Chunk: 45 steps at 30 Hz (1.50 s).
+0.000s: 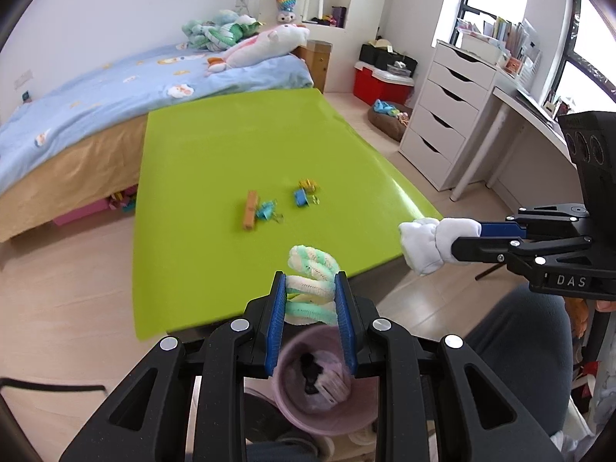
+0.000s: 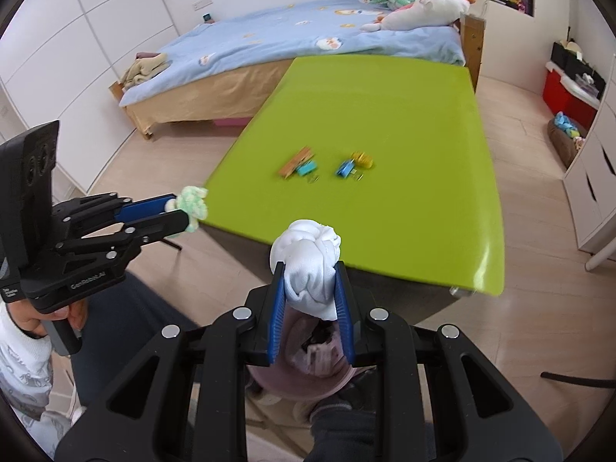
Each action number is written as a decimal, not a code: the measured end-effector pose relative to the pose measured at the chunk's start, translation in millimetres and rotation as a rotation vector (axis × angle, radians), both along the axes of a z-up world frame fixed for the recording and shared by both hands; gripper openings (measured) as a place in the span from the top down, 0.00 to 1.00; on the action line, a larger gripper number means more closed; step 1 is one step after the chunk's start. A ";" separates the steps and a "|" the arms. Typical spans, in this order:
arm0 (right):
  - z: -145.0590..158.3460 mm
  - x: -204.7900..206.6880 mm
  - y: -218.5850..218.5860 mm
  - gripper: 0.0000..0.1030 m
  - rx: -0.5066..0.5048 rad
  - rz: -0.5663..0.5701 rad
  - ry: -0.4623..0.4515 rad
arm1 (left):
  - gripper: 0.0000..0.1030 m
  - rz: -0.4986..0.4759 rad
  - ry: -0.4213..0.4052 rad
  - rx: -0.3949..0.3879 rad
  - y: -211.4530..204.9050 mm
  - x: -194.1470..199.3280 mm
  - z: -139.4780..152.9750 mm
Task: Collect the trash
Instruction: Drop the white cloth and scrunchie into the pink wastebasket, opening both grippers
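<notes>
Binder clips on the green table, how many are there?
3 that I can make out: a teal one touching the wooden clothespin, a blue one to its right, and a yellow one touching that. Blur could hide more.

The glossy lime-green tabletop carried a brown wooden clothespin beside turquoise binder clips; blue and yellow clips lay just right.

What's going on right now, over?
Left gripper clamps fuzzy green-and-cream chenille twist. Right gripper clamps white cloth wad. Pink bin just below; path clear.
</notes>
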State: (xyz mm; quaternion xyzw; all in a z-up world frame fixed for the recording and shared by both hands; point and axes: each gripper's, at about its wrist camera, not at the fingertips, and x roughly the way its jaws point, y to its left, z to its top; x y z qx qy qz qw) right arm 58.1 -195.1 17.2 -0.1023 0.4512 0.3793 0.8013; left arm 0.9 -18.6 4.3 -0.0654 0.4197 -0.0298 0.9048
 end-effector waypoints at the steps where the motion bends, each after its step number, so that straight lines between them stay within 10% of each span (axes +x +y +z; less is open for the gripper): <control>1: -2.5 -4.6 -0.5 0.77 0.001 0.008 0.008 | 0.76 0.000 0.002 -0.011 -0.5 -3.6 -1.6; 13: -33.7 -30.5 3.4 0.76 -0.013 0.071 0.097 | 0.76 -0.013 0.035 -0.065 -7.8 -27.7 -16.8; 22: -33.7 -23.2 -1.7 0.14 0.022 0.034 0.112 | 0.76 -0.036 0.050 -0.056 -10.6 -26.1 -19.6; 34: -24.3 -16.0 -23.0 0.09 0.056 -0.052 0.086 | 0.73 -0.117 0.072 -0.046 -29.7 -22.9 -21.5; 36: -23.7 -15.0 -24.6 0.09 0.059 -0.060 0.086 | 0.70 -0.130 0.072 -0.048 -32.5 -21.2 -21.6; 41: -24.4 -13.3 -31.4 0.08 0.067 -0.082 0.092 | 0.19 -0.113 0.060 -0.060 -32.4 -19.7 -23.1; 45: -25.7 -12.1 -34.9 0.07 0.070 -0.087 0.095 | 0.11 -0.075 0.051 -0.051 -29.4 -18.9 -22.4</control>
